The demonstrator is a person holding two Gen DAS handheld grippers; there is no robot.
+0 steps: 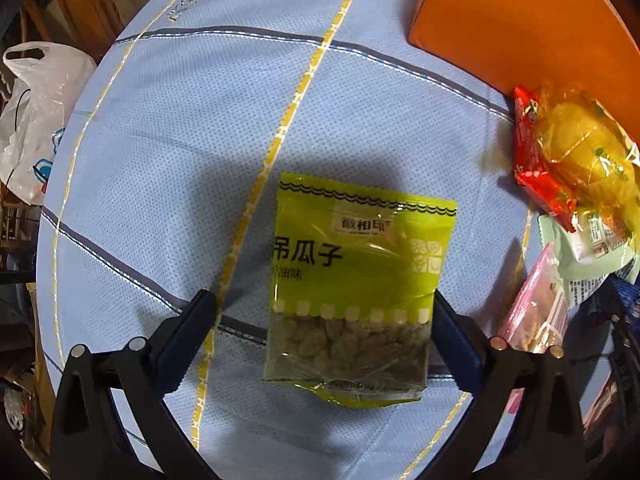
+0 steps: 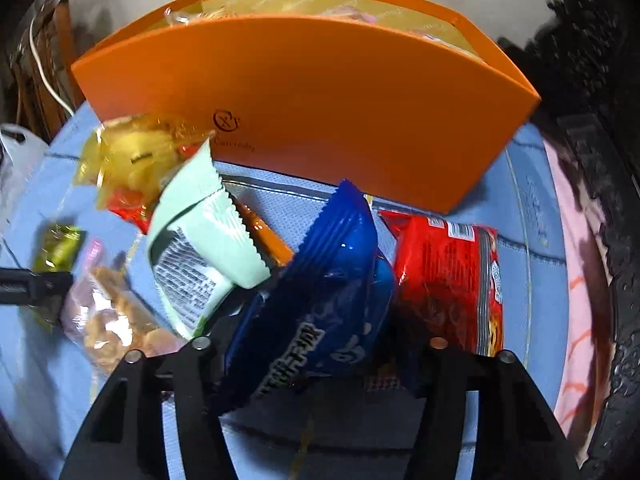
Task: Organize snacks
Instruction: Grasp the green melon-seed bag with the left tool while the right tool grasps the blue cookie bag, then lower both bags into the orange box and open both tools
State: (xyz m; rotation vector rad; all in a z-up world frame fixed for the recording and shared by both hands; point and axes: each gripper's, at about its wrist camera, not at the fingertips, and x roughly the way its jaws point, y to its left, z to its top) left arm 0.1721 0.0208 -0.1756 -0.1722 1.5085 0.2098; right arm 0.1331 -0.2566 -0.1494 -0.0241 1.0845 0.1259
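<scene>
Left tool [image 1: 320, 316]: jaws wide, pointing down over green seed packet [image 1: 356, 288] lying flat on table [image 1: 180, 140]; right finger at packet's edge, left finger clear of it. To packet's right: pink bag [image 1: 536, 308], red packet [image 1: 536, 160] under yellow-wrapped snack [image 1: 584, 148], orange box [image 1: 520, 20] behind. Right tool [image 2: 316, 344]: jaws half closed, blue snack bag [image 2: 320, 296] between them; whether pads press it, cannot tell. Mint packet [image 2: 200, 240] left of it, red bag [image 2: 448, 276] right.
</scene>
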